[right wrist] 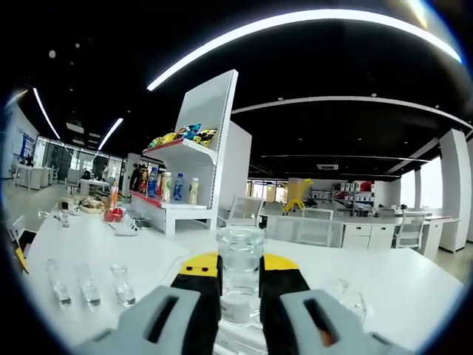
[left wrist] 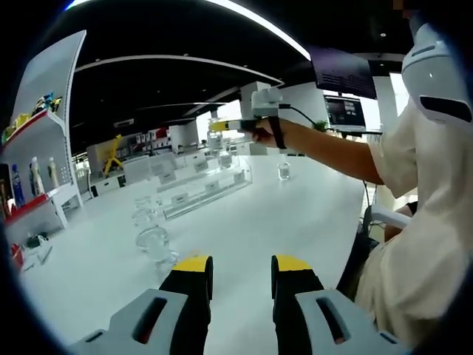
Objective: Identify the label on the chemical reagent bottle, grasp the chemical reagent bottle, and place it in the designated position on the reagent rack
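My right gripper (right wrist: 239, 277) is shut on a clear glass reagent bottle (right wrist: 240, 259) with white powder at its bottom, held upright between the yellow-tipped jaws. In the left gripper view that right gripper (left wrist: 222, 126) is held out by a person's hand above the far end of a clear tiered reagent rack (left wrist: 211, 186), the bottle (left wrist: 214, 140) hanging in it. The rack's steps carry small label cards. My left gripper (left wrist: 242, 266) is open with nothing in it, low over the white table (left wrist: 244, 222). Two clear bottles (left wrist: 155, 240) stand just ahead of it to the left.
Another clear bottle (left wrist: 284, 169) stands alone to the right of the rack. Three small vials (right wrist: 89, 285) stand on the table at left, and glassware (right wrist: 347, 299) at right. A white shelf unit (right wrist: 196, 177) with drinks and snacks stands behind. The person's body (left wrist: 421, 222) is at the right.
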{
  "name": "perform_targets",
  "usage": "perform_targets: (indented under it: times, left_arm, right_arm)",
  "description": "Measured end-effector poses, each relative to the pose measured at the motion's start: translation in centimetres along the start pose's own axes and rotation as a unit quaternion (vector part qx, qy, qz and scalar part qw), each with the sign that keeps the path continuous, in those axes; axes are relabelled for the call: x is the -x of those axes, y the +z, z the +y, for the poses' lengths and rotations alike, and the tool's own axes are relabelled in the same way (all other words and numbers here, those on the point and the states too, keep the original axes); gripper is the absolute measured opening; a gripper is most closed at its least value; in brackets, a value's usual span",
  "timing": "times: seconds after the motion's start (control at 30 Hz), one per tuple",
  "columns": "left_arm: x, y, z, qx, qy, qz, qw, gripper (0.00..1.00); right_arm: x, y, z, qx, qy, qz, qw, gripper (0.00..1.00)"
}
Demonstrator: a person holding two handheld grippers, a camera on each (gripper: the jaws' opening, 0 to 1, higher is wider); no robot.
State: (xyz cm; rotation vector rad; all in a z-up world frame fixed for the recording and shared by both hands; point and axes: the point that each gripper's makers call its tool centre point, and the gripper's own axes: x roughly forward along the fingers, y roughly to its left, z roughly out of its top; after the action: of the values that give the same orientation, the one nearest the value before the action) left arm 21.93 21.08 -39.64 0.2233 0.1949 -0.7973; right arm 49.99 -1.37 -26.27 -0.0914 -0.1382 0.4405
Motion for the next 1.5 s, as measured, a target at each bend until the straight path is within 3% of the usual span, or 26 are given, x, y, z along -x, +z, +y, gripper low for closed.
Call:
perform_targets:
  times: [0.4,1.5]
  left_arm:
    - [0.1,-0.1,0.4,0.001,0.005,0.003,1.0000,0.32]
    - [-0.2,-0.4,1.1,0.005,0.009,0.008,0.9999,0.32]
  right_arm:
    - [-1.5,-0.8,0.3,-0.004,0.001,0.001,1.0000,0.18]
    - [-4.0,-5.6,0.2,-0.012,-0.006,0.014,0.9998,0.18]
